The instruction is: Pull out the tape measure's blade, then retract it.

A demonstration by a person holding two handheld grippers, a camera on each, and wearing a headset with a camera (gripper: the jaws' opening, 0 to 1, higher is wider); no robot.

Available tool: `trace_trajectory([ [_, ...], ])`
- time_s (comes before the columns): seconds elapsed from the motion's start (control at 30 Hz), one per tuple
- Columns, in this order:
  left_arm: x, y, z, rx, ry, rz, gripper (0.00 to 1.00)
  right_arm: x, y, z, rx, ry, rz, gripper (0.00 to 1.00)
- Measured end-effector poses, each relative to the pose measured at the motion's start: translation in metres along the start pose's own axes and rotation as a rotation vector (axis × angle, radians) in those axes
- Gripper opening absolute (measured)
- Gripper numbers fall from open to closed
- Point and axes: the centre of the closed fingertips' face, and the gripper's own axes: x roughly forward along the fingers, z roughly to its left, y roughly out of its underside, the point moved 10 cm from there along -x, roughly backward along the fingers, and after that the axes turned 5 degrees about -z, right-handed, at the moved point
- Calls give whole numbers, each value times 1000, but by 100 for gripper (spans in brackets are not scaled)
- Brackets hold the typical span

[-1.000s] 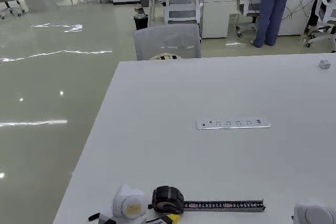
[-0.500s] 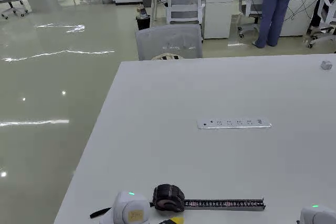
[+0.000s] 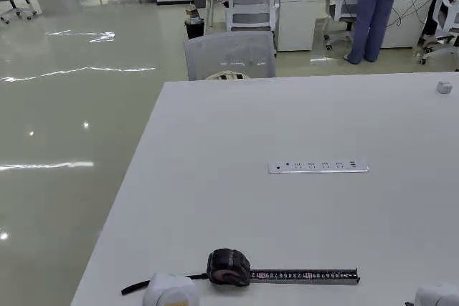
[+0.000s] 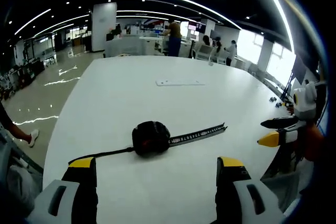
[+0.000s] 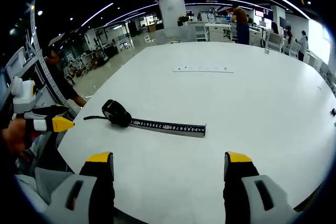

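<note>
Tape measure on the table with its blade out, both grippers off it

Head view: the black round-cased tape measure (image 3: 229, 267) sits near the front edge of the big white worktable (image 3: 215, 148). Its dark numbered blade (image 3: 305, 276) lies pulled out flat to the right, and a thin black wrist strap (image 3: 154, 283) trails off to the left. A flat white power strip (image 3: 318, 167) lies well beyond it. Left gripper view: the left gripper (image 4: 156, 163) sits short of the case, yellow-tipped jaws spread wide with nothing in them, case straight ahead. Right gripper view: same deal for the right gripper (image 5: 165, 158), jaws wide and empty, and the blade lies crosswise on the table ahead of it, not touched.
</note>
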Motion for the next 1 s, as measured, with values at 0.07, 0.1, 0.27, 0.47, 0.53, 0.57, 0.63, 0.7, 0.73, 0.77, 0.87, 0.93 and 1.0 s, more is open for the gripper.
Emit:
trace_trajectory([
  [0.07,-3,-1,-1,8,0,3,91,-4,-2,2,2,-2,-3,89],
  [0.1,-5,-1,0,7,2,1,91,-6,-3,4,3,-2,-5,88],
  [0.27,-14,-2,-1,14,6,3,91,-16,-7,13,-3,-5,-8,87],
  [0.47,-25,-5,-5,17,11,-3,90,-31,-12,18,-1,-2,-25,87],
  [0.53,-29,-6,-7,18,15,-2,90,-35,-14,19,-3,1,-29,87],
  [0.57,-32,-6,-8,22,17,1,90,-38,-15,20,-2,1,-34,87],
  [0.63,-36,-7,-9,21,16,2,90,-42,-16,21,-1,1,-38,86],
  [0.7,-41,-9,-10,15,16,-3,90,-46,-17,22,-2,1,-44,86],
  [0.73,-43,-10,-10,13,17,0,89,-48,-18,23,-3,0,-45,86],
  [0.77,-45,-10,-12,7,22,1,89,-50,-18,24,-6,-2,-48,86],
  [0.87,-51,-10,-14,17,13,17,89,-54,-20,26,-11,-8,-52,86],
  [0.93,-55,-10,-16,2,10,20,89,-56,-21,26,-15,-10,-56,86],
  [1.0,-59,-11,-18,-2,0,17,88,-56,-21,26,-20,-13,-59,87],
])
